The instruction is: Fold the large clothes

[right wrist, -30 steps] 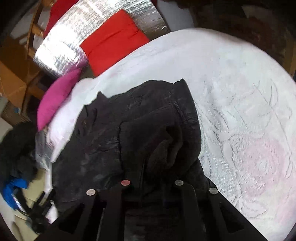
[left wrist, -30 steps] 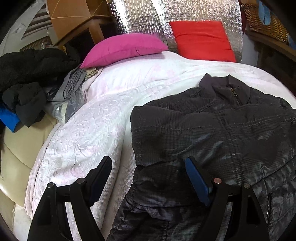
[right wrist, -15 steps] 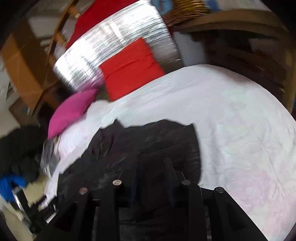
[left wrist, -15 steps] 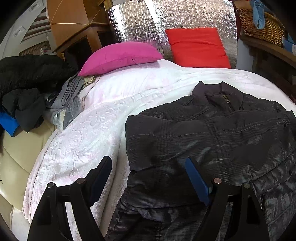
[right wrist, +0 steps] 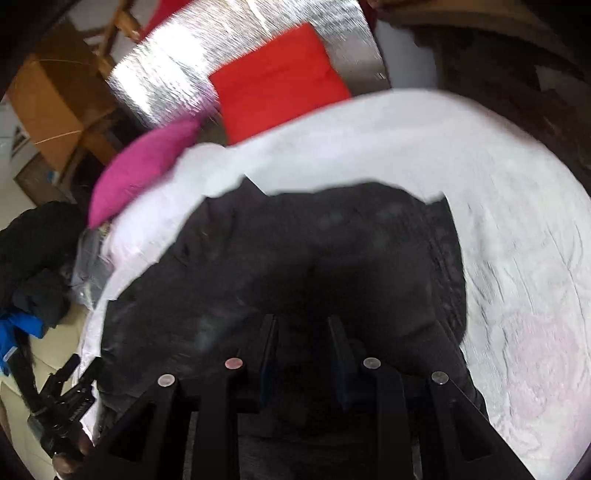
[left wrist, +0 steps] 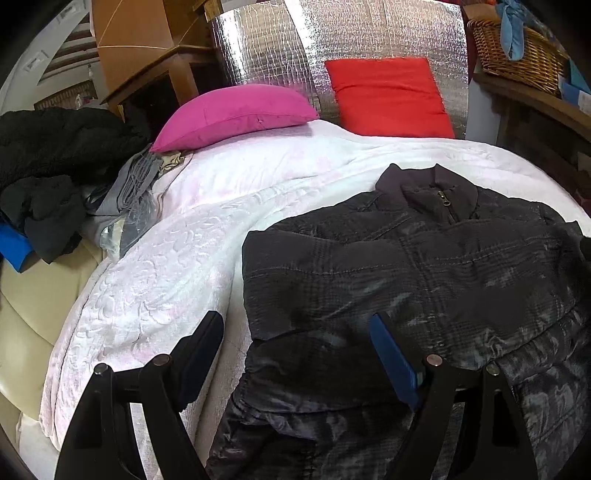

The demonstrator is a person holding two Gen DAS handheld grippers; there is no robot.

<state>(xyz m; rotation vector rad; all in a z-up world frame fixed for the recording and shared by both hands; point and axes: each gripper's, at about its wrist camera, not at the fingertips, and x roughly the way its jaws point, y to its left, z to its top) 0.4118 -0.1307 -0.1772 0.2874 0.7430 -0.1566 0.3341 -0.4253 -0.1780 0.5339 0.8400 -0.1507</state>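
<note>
Standing wide, left gripper (left wrist: 295, 343) jaws hold nothing; right gripper (right wrist: 301, 332) narrow over jacket (right wrist: 332, 258).

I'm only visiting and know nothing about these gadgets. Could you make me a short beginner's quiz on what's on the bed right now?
1. True or false: the dark jacket lies on the white bedspread with its collar zipper toward the pillows.
2. Which pillow lies flat on the bed? A) the pink pillow B) the red pillow C) both
3. Fill in: the left gripper has its jaws wide ____, with nothing between them.

Key: 1 true; 2 A, since the red one leans against the silver foil panel; 3 open.
</note>
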